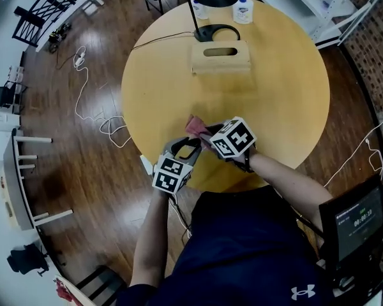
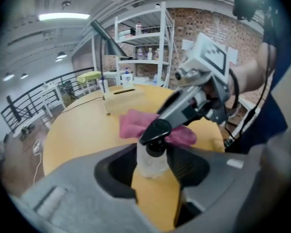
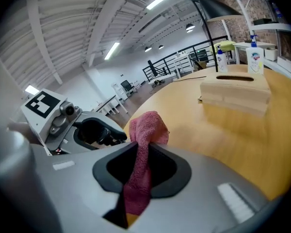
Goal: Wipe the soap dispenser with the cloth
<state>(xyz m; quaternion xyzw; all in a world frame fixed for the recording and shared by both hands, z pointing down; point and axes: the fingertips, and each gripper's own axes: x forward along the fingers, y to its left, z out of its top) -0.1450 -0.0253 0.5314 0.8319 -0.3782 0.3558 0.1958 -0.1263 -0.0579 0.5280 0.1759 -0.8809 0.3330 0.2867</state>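
**Desk:** Where is the soap dispenser [image 2: 150,163], and what has hold of it?

**Me:** It's in my left tool [image 2: 153,174], low and centre in the left gripper view. The jaws are closed partway onto its clear body, one pad on each side. In the head view that puts it over the near edge of the round bench [image 1: 274,88], at the frame's middle, though the tools hide it there.

**Desk:** And the other side?

**Me:** My right tool [image 3: 140,169] is narrow, pinched on the pink cloth [image 3: 144,130]. A bunched end sticks out past the jaws and the tail hangs down between them. Seen from the left gripper view, that bunch lies just behind the dispenser. I can't tell whether it's touching or only very near.

**Desk:** What does the dispenser look like?

**Me:** It's a small, round, see-through bottle with a black top [image 2: 156,148]. I can't make out whether there is soap inside.

**Desk:** How will it handle?

**Me:** I'd judge it to be light, hard plastic. It looks smooth, so it's likely slippery and apt to twist between the pads when the cloth pushes on it. The best hold is round the middle of the body, leaving the top and shoulders free to wipe. The neck looks like the weak spot, so I wouldn't clamp there. The cloth is soft and limp and should wrap round the bottle easily. Only the bunch close to the jaws will press with any force.
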